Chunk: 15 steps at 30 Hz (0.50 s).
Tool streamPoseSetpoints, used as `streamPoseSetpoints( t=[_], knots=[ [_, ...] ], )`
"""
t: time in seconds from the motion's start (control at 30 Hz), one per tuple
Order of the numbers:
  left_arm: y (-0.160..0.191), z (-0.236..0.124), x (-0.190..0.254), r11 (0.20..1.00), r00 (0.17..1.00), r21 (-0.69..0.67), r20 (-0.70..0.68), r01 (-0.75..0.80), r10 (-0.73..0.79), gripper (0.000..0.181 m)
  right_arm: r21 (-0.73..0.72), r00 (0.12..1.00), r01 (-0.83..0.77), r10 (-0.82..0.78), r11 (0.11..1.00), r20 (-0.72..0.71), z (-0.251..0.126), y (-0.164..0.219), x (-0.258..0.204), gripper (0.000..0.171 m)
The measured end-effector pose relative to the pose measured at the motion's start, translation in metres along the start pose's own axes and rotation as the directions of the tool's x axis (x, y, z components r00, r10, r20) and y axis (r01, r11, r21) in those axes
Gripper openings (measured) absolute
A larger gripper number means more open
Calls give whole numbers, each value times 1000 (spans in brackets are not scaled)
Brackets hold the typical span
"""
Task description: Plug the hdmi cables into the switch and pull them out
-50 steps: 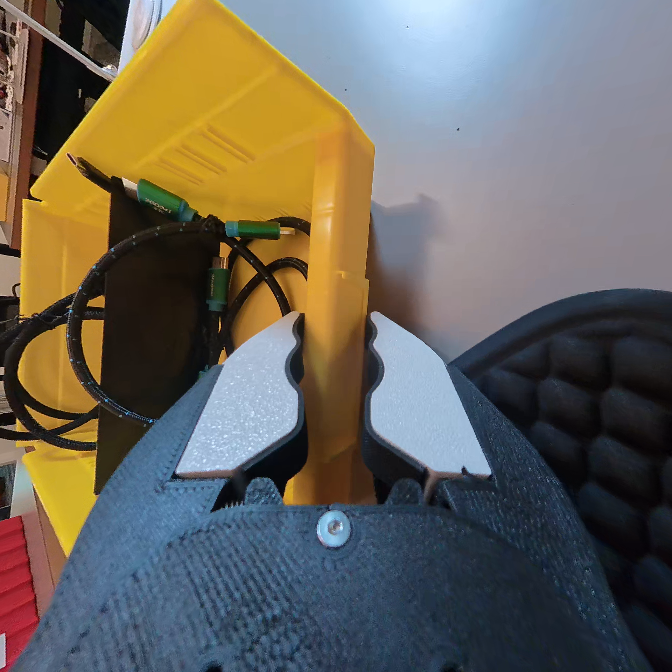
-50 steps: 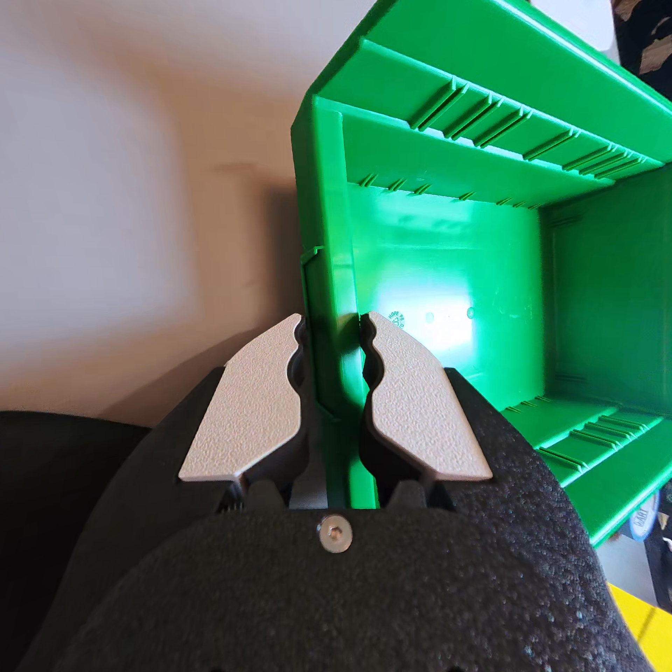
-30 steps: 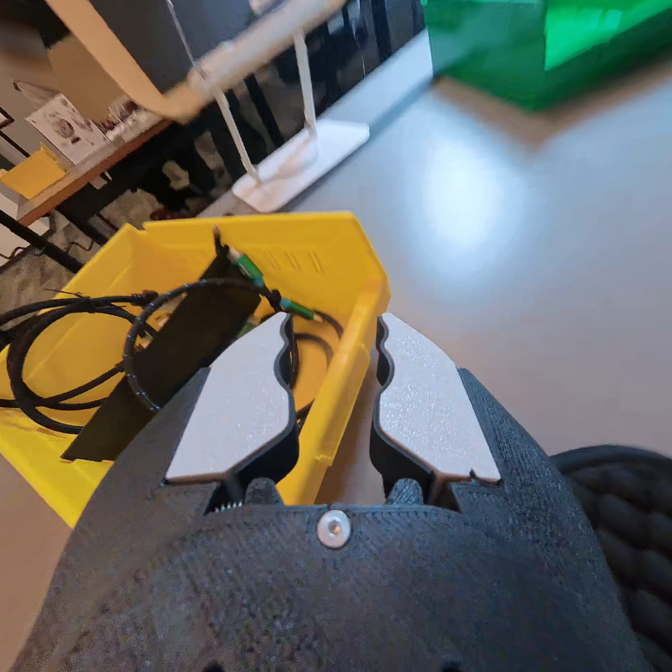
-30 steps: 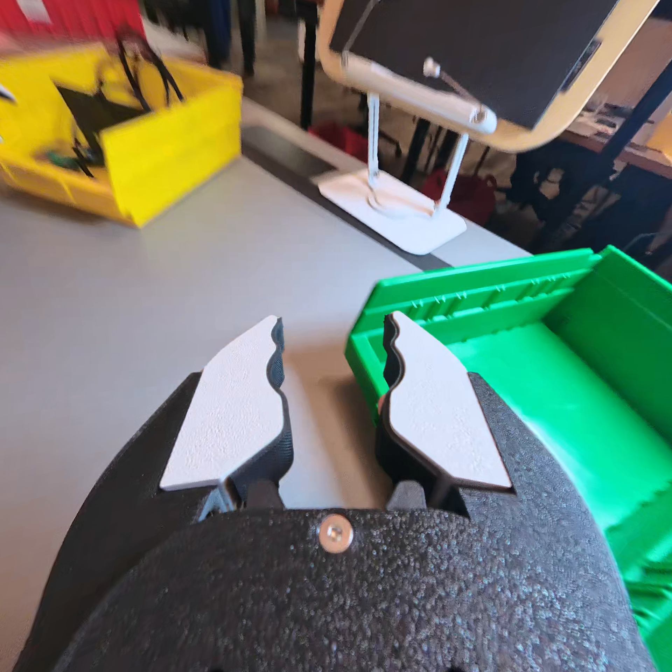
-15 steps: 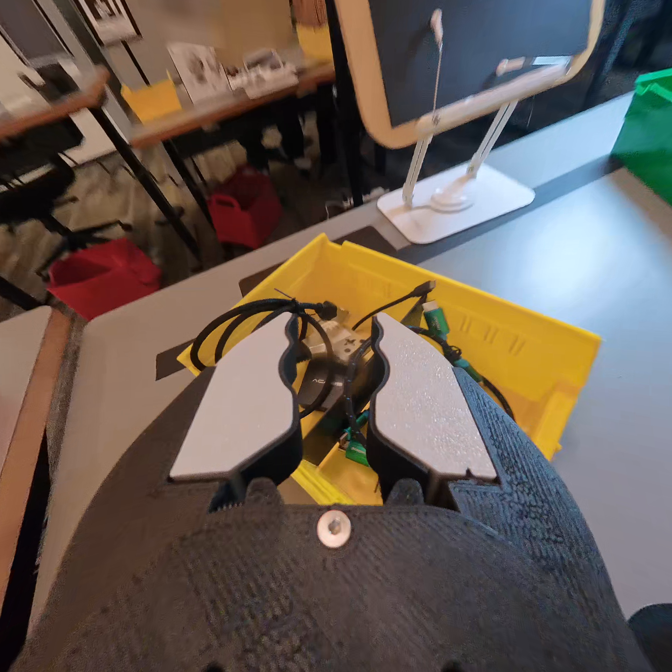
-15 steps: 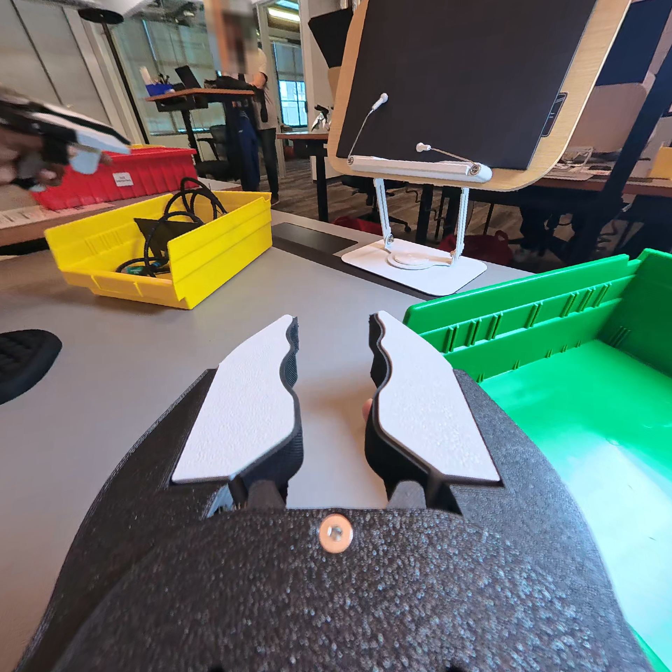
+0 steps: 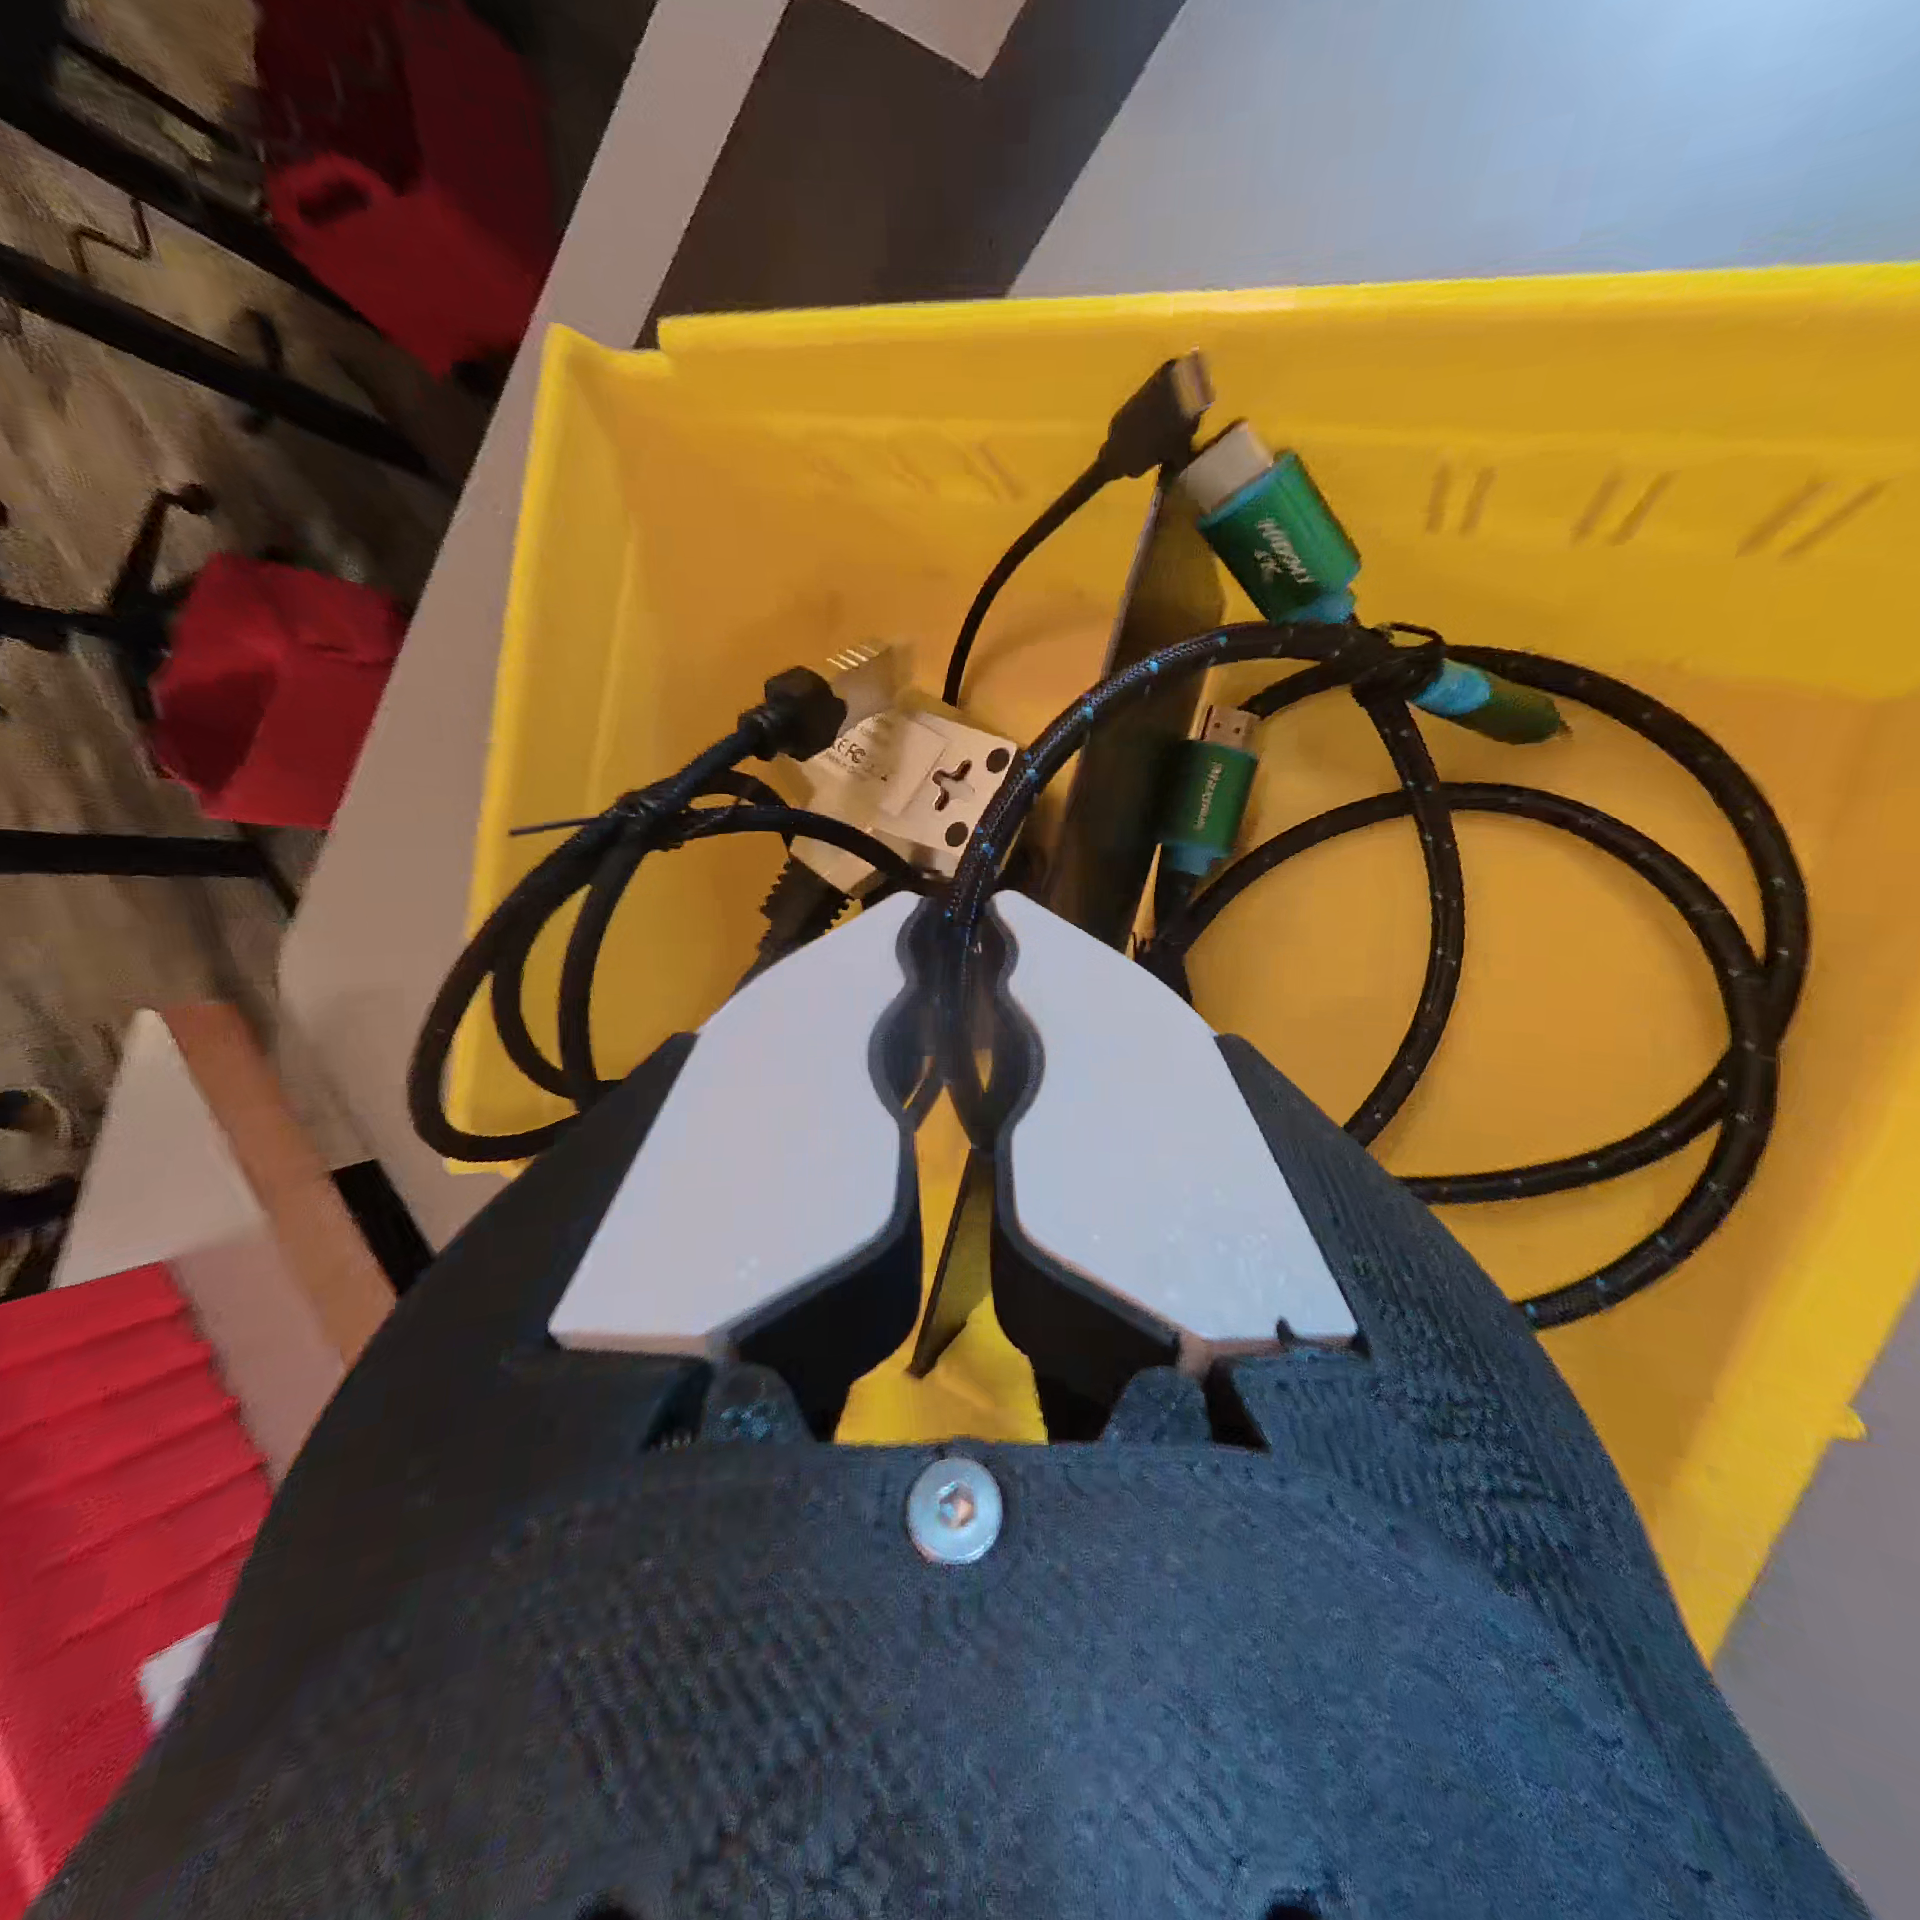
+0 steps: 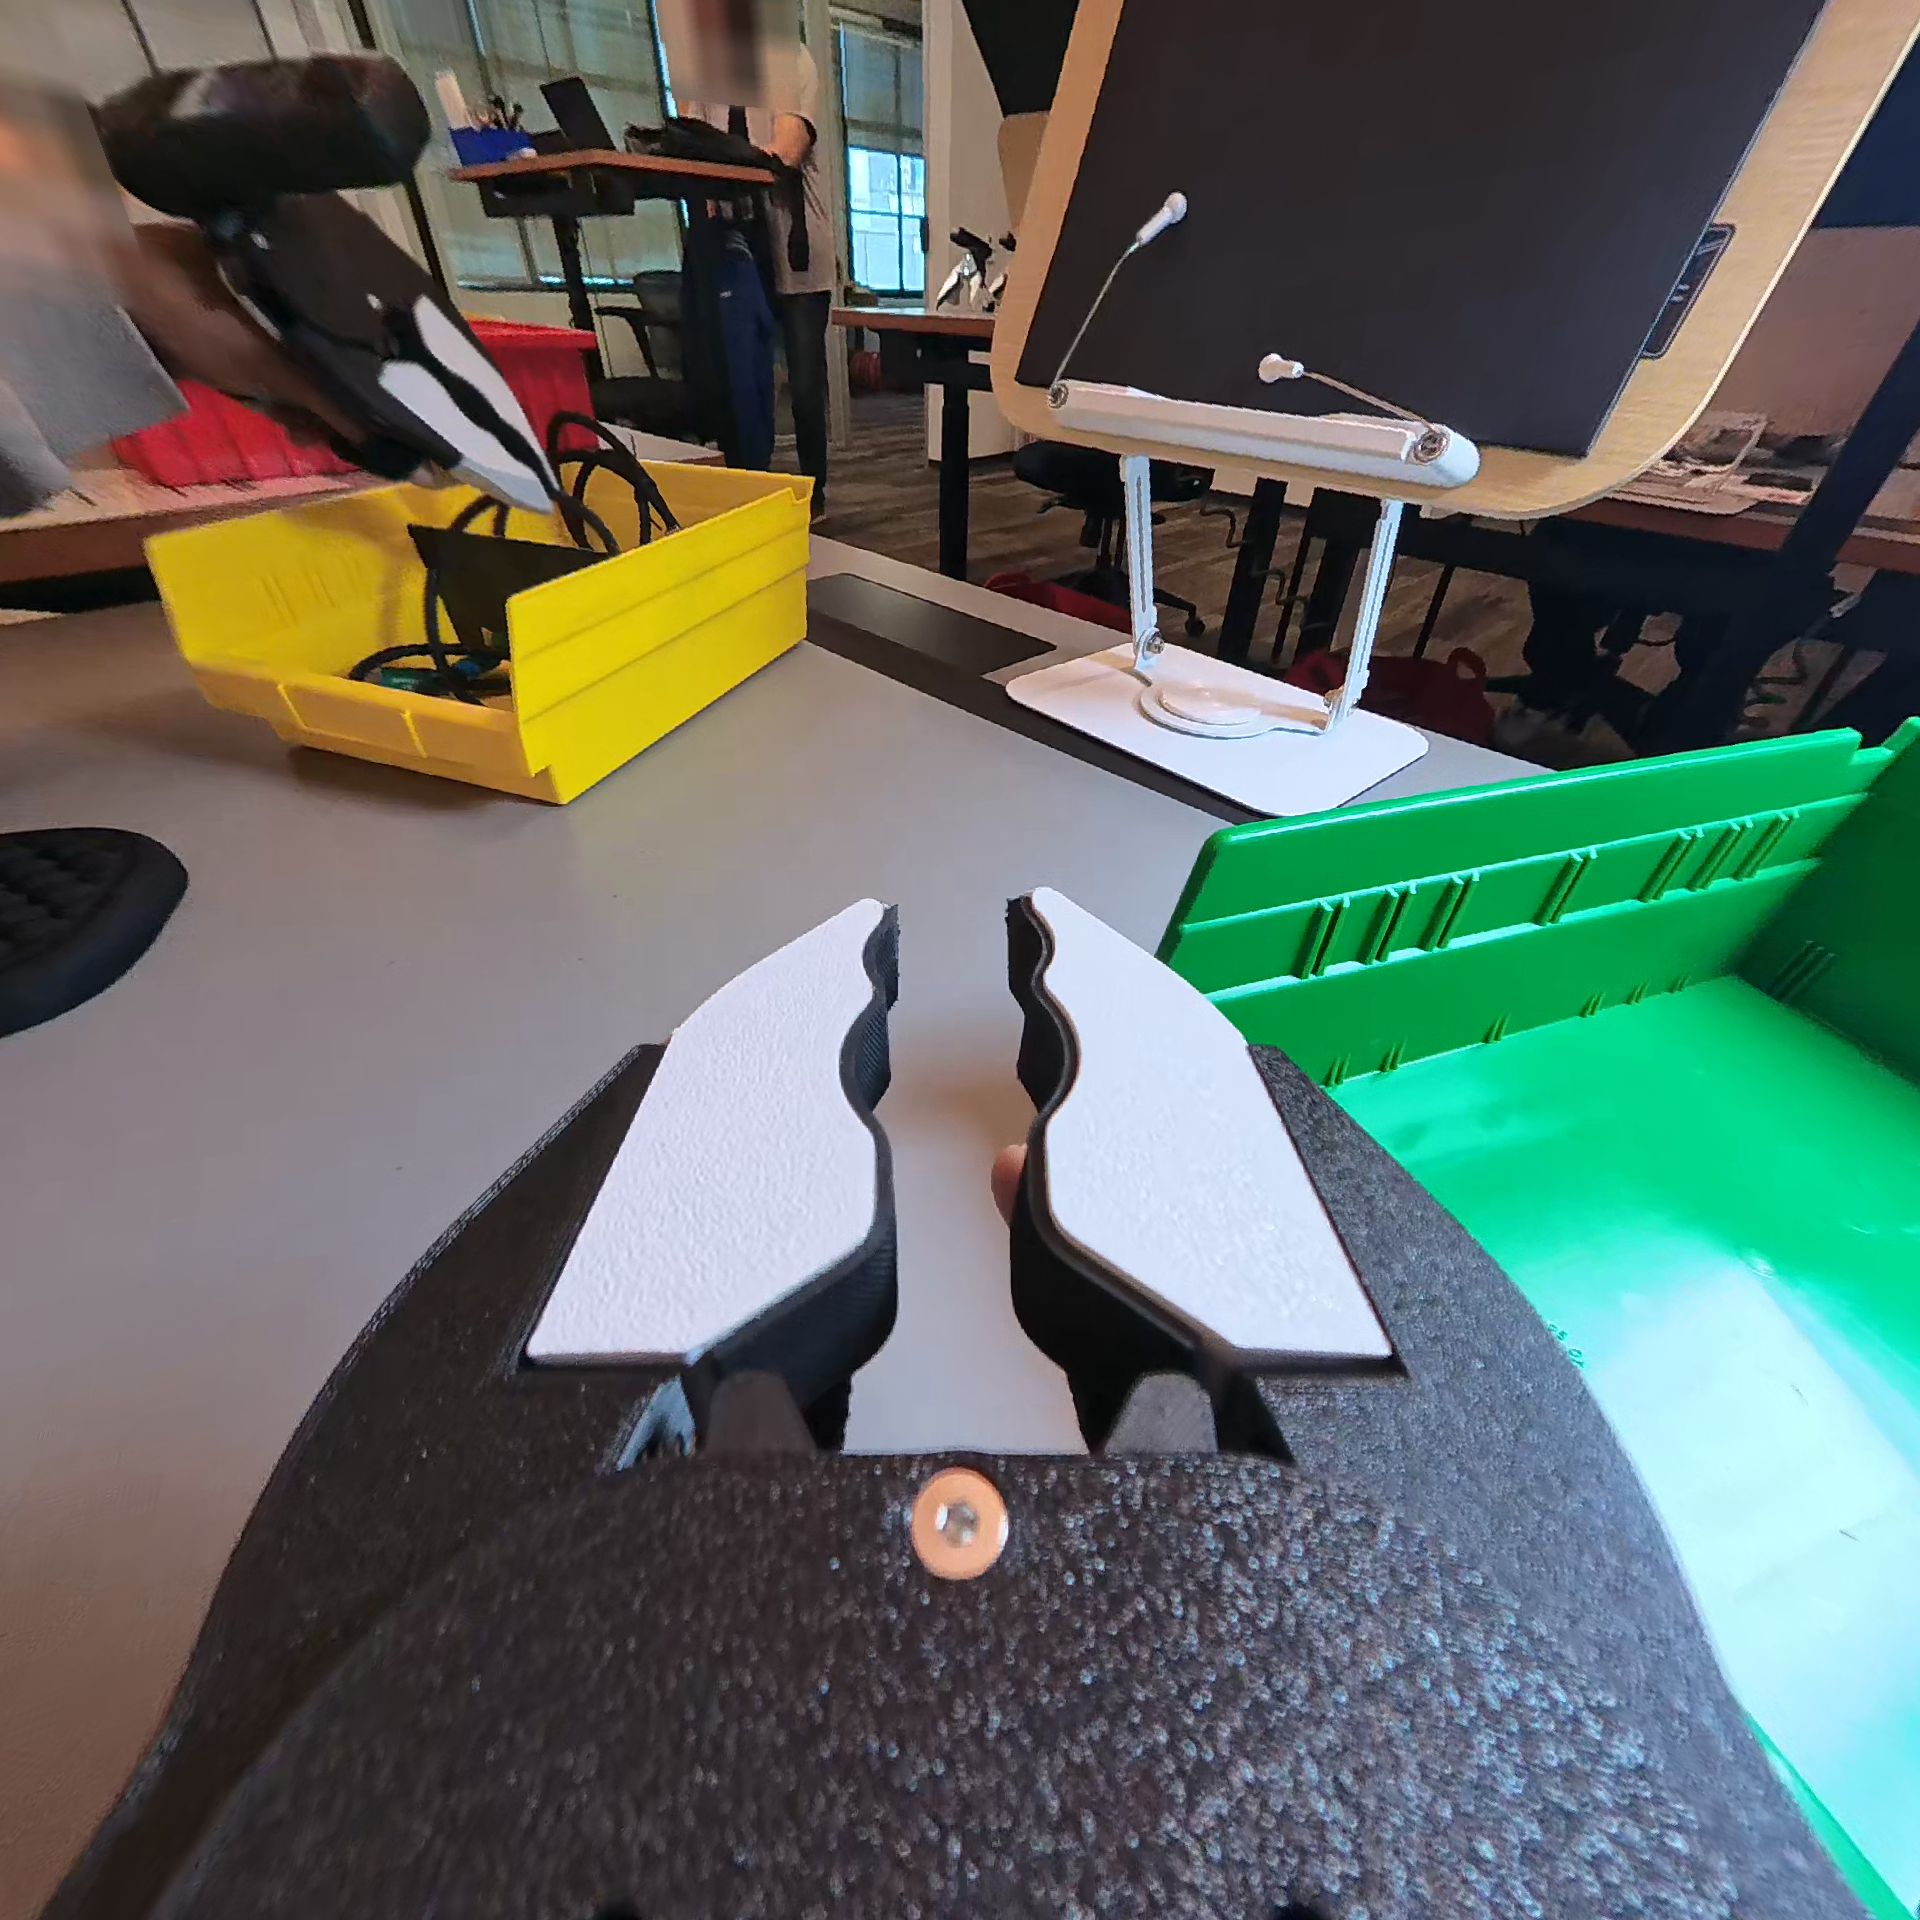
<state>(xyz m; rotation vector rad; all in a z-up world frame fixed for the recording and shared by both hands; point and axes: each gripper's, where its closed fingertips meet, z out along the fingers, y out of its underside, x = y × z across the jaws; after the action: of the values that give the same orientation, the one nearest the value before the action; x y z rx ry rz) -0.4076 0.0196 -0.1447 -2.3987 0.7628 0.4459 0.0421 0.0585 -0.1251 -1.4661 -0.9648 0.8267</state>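
Observation:
The yellow bin [image 7: 790, 436] holds black braided HDMI cables with green plugs [image 7: 1278, 551] and a small silver switch box [image 7: 914, 774]. My left gripper [image 7: 956, 930] is tilted down into the bin and shut on a black braided HDMI cable [image 7: 1101, 707], which runs out from between the fingertips. My right gripper [image 8: 951, 925] is open and empty, low over the grey table beside the green bin [image 8: 1507, 883]. The right wrist view shows the left gripper [image 8: 468, 426] over the yellow bin [image 8: 655, 644] at the far left.
A black divider panel [image 7: 1132, 727] stands tilted in the yellow bin. A dark board on a white stand [image 8: 1247, 717] is at the table's back. A black mesh pad [image 8: 73, 914] lies at the left. A red bin [image 7: 94, 1507] sits beyond the table edge. Spacing between my two grippers at the tips: around 45 cm.
My left gripper has dropped into the yellow bin and closed on a braided cable. My right gripper stays open and has hardly moved beside the green bin.

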Motion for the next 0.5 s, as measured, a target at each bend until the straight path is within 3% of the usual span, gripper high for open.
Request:
streamPoseSetpoints(
  t=[0.03,0.2,0.3,0.4,0.5],
  knots=[
    [-5,-7,2,1000,1000,6,7,-18,18,8,-1,1000,-1,1,1000,0,0,0,0,20],
    [-37,-64,4,991,992,101,95,-91,82,7,1,1000,-6,6,1000,24,2,0,-5,19],
    [-68,-111,10,960,986,258,153,-110,72,8,16,999,7,-8,1000,52,2,-2,-12,19],
    [-98,-154,28,892,987,441,160,-101,32,8,53,992,12,-19,999,124,3,-8,-28,20],
    [-127,-180,61,783,998,621,70,-35,-11,8,80,977,0,-17,997,213,5,-12,-49,23]
  ],
)
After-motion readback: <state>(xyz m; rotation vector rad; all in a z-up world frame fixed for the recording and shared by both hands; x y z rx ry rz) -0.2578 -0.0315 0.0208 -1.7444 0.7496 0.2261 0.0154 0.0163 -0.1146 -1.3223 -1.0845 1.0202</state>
